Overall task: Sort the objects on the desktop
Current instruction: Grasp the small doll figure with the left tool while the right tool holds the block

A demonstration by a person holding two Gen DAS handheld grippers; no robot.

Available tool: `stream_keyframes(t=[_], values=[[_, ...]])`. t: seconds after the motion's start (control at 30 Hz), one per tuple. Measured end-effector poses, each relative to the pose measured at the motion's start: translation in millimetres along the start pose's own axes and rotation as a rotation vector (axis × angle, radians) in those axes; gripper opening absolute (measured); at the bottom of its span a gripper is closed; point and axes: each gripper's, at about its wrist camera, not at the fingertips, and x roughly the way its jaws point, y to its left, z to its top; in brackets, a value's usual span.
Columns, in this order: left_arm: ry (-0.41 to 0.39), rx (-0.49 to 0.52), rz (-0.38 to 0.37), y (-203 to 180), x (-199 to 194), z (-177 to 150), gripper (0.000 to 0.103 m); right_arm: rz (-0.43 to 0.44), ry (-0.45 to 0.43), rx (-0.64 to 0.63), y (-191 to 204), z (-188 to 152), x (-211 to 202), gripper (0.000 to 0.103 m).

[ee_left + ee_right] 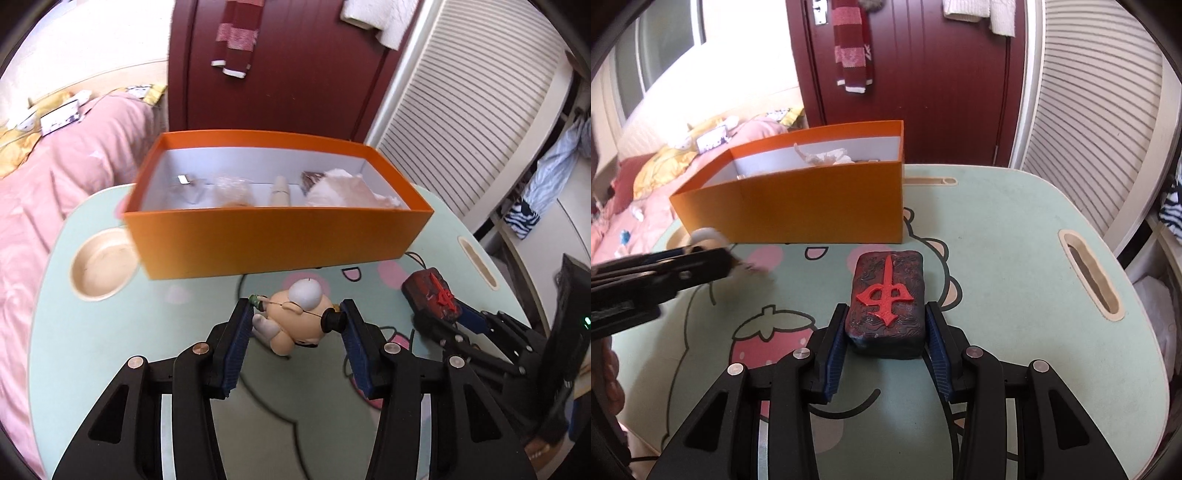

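Mahjong-tile block: rigid, likely weighty, right gripper clamps its long sides; left gripper brackets light figurine, contact uncertain.

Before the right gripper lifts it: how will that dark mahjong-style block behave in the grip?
The block looks rigid, so the pads probably won't deform it. Its sides look rounded and glossy, so it might slip. The right gripper straddles only its near end, so the far end may droop. Weight unclear.

We are counting one of each loose thing on the table.
We are seeing one orange box, one figurine, one dark mahjong-style block, and two grippers.
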Motion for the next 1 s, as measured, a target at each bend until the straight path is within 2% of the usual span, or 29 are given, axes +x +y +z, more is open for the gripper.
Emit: stream_keyframes(t=[0.33, 1.0], values=[[-0.033, -0.042, 0.009, 16, -15, -6, 0.05, 0.027, 0.012, 0.017, 2, 3, -4, 0.039], [-0.113, -0.042, -0.007, 20, -32, 21, 0.05, 0.049, -0.077, -0.059, 22, 33, -22, 0.038]])
